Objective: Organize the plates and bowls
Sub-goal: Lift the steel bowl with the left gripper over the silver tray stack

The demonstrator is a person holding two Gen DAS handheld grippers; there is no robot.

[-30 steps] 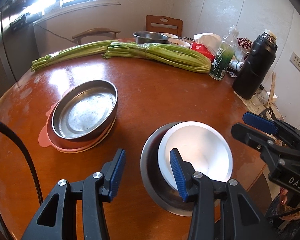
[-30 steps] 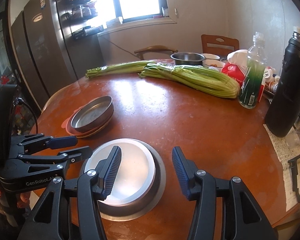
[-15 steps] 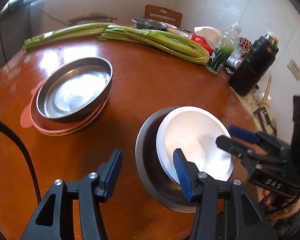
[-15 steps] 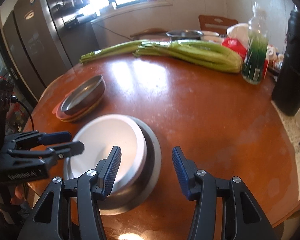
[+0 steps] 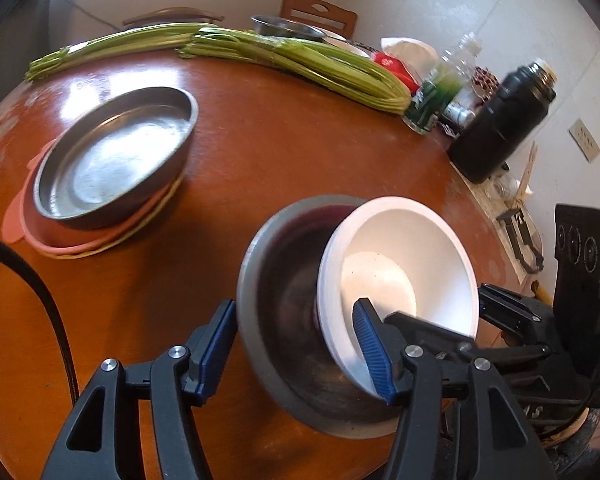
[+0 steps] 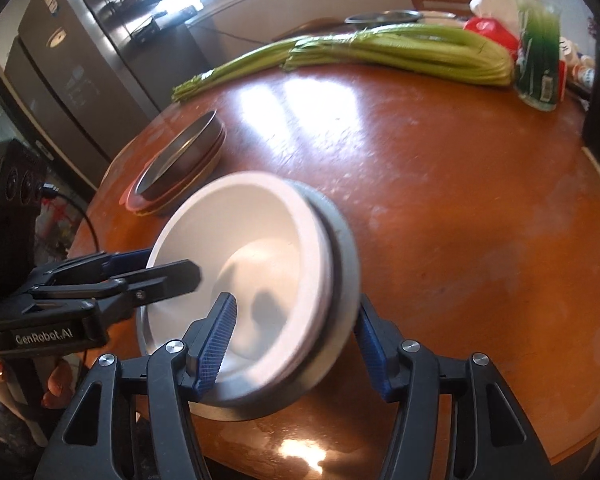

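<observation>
A white bowl [image 5: 400, 256] sits tilted inside a steel bowl [image 5: 288, 280] near the table's front edge. It also shows in the right wrist view as the white bowl [image 6: 244, 240] inside the steel bowl [image 6: 340, 264]. My left gripper [image 5: 296, 344] is open, its jaws straddling the steel bowl's left rim. My right gripper [image 6: 296, 340] is open, its jaws straddling both bowls' right rims. A steel plate [image 5: 112, 156] rests on pink plates [image 5: 24, 224] at the left.
Celery bunches [image 5: 300, 64] lie across the far side of the brown round table [image 5: 284, 152]. A green bottle [image 5: 436, 96], black thermos [image 5: 500, 124], another steel bowl [image 5: 288, 28] and a bag stand at the back right. A fridge [image 6: 80, 60] stands behind.
Both grippers moved forward and down onto the nested bowls. Their jaws now straddle the rims from opposite sides. The white bowl has tipped up inside the steel bowl.
</observation>
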